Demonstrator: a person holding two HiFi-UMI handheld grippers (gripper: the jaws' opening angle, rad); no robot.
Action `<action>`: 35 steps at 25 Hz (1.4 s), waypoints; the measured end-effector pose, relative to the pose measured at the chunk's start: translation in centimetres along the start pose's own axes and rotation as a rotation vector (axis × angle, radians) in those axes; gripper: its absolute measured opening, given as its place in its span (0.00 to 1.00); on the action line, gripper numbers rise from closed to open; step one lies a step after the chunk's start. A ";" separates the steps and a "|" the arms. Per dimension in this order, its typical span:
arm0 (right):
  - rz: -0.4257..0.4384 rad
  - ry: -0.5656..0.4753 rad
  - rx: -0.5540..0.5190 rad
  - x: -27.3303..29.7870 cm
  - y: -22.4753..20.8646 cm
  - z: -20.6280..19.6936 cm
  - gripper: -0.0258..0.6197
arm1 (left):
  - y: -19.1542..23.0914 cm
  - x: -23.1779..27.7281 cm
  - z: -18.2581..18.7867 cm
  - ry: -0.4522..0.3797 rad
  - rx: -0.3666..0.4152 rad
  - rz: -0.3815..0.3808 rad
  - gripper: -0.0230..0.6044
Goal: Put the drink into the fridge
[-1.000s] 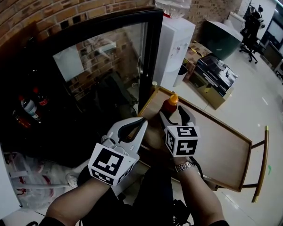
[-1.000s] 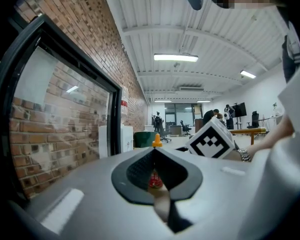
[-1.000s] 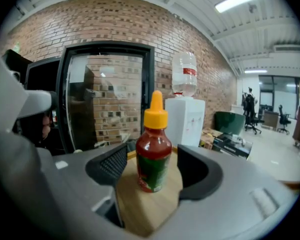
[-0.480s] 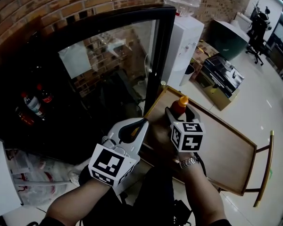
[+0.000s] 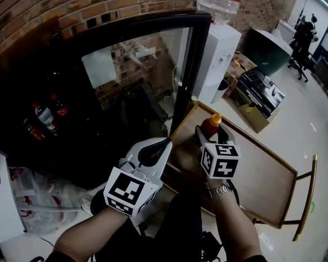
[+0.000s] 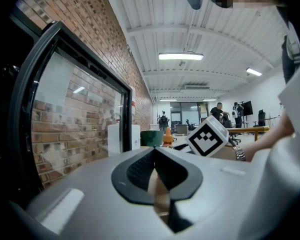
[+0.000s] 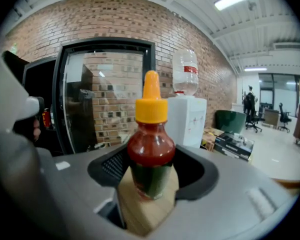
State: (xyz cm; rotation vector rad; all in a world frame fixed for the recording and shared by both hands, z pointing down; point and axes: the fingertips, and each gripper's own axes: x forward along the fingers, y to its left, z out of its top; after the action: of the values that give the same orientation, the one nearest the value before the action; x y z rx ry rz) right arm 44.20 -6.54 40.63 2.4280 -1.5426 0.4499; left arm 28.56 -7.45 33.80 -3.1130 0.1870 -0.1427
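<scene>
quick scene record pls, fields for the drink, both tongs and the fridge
drink: orange-capped bottle, upright on the wooden table
right tongs: around the bottle, have just been closing, pads not visibly pressing on it
left tongs: shut, nothing between them
fridge: glass door open, bottles inside
status: drink not yet lifted

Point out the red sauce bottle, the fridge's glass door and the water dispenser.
red sauce bottle (image 7: 151, 148): right gripper view, on its red body below the cap.
fridge's glass door (image 5: 136, 86): head view, on the glass pane.
water dispenser (image 5: 221, 53): head view, on its white cabinet.
</scene>
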 end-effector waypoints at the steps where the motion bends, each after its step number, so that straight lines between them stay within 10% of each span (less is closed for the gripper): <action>1: 0.006 -0.007 -0.002 -0.3 0.3 0.3 0.46 | -0.1 -0.2 0.1 0.000 0.000 0.001 0.04; 14: 0.245 -0.136 -0.091 -6.7 11.8 5.2 0.46 | 1.0 -7.5 1.9 -0.057 0.027 0.137 0.04; 35: 0.741 -0.175 -0.246 -6.7 42.9 6.4 0.46 | 12.4 -31.6 -1.4 -0.033 -0.012 0.618 0.04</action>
State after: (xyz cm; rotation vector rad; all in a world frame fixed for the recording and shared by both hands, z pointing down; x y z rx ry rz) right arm 3.45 -21.18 33.43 1.6880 -2.3933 0.1452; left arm -4.24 -15.94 32.02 -2.8947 1.1195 -0.0739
